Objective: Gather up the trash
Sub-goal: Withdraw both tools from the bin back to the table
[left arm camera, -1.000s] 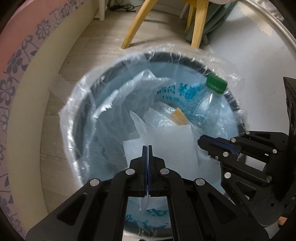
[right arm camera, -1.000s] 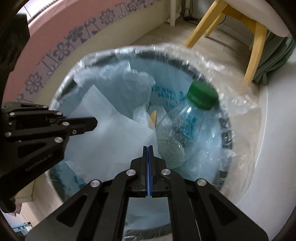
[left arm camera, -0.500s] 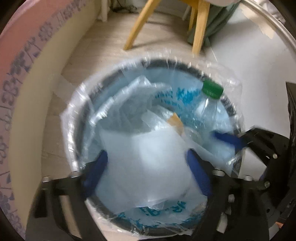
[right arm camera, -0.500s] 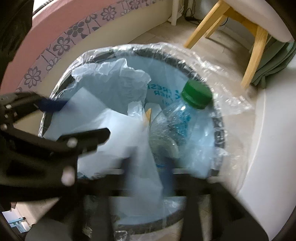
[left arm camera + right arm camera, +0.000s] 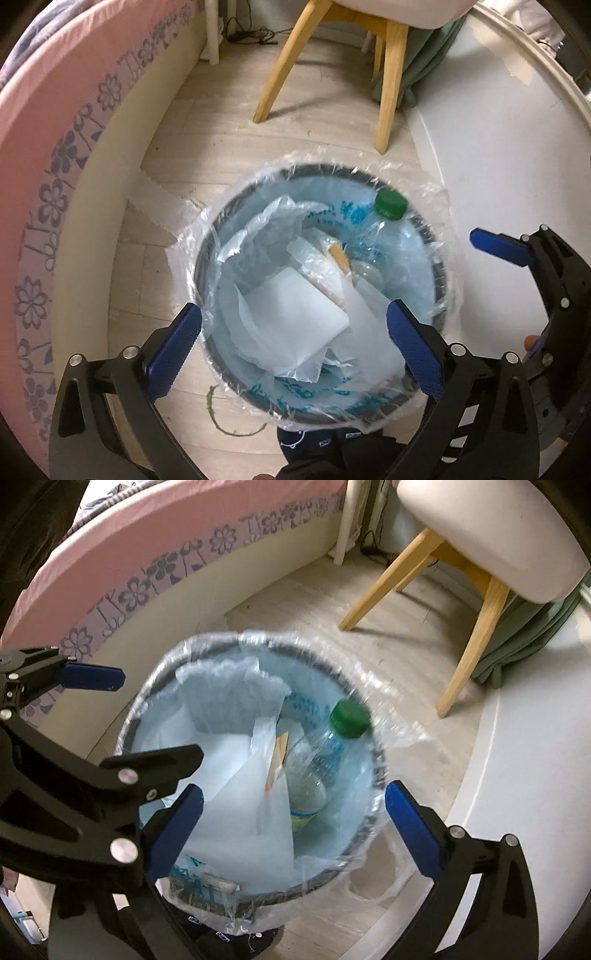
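From the left wrist view, the left tongs (image 5: 293,345) are spread wide and grasp nothing, their blue pads to either side of the near rim of the bin (image 5: 441,254), which stands on the wooden floor (image 5: 207,144). The bin is lined with a clear bag (image 5: 432,197) folded over its rim. Inside it lie white sheets of paper (image 5: 295,314), a crumpled plastic bag (image 5: 266,229) toward the bin's left side, and a clear bottle (image 5: 369,247) leaning against the bin's far right wall, its green cap (image 5: 390,204) up at the rim. The right tongs (image 5: 495,245) show at the bin's right edge, released as well. A wooden chair (image 5: 389,77) stands beyond the bin, and a pink bed (image 5: 55,110) with a flowered border runs along the bin's left. From the right wrist view, the right tongs (image 5: 293,823) are open and empty above the near side of the bin (image 5: 380,775). The bottle (image 5: 314,771) rests inside against the bin's right wall with the green cap (image 5: 349,716) at the rim, and the paper (image 5: 236,805) lies to its left, still within the bin. The left tongs (image 5: 147,716) hang open over the bin's left rim. The chair (image 5: 484,554) stands beyond the bin to its right, and the bed (image 5: 122,554) curves behind the bin's left side.
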Demonstrator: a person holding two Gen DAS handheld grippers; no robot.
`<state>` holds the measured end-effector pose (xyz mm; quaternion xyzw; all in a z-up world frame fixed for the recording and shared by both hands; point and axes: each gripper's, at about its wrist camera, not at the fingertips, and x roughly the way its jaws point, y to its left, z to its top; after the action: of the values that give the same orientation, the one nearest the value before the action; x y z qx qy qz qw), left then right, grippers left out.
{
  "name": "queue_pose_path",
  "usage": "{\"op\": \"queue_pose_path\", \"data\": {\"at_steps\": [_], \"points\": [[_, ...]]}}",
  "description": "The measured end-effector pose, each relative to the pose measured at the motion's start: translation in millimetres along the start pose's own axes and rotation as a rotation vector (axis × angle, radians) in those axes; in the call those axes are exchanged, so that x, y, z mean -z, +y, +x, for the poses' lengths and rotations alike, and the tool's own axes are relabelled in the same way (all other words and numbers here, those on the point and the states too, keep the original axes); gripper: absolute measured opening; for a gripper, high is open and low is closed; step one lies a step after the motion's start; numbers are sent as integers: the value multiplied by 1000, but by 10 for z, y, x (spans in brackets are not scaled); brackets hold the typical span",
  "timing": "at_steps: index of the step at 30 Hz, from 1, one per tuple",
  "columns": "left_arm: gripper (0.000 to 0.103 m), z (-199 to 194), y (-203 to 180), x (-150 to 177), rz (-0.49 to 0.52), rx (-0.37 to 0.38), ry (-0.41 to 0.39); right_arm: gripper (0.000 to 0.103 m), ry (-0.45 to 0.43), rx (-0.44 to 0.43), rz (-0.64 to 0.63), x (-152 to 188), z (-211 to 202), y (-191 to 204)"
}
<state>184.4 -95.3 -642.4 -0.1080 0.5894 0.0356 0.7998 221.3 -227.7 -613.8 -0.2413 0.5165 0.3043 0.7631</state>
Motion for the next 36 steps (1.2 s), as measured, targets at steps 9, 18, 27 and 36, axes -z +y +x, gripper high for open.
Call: {"op": "queue_pose_path", "data": {"at_steps": [9,18,27,36], "points": [[97,-836,-95,-283,34,-26,-40,96,-41,47,56,-259,-748,-128],[97,-1804,-362,-557,100,-16,-88,96,-105,98,139,-445,-1794,-285],[97,-2769,-1010,-756,220,72,-185,96,-177,202,317,-272,-2807,-582],[97,-3192,-2204,-807,456,225,-233,96,-186,422,567,488,-3652,-1115]]}}
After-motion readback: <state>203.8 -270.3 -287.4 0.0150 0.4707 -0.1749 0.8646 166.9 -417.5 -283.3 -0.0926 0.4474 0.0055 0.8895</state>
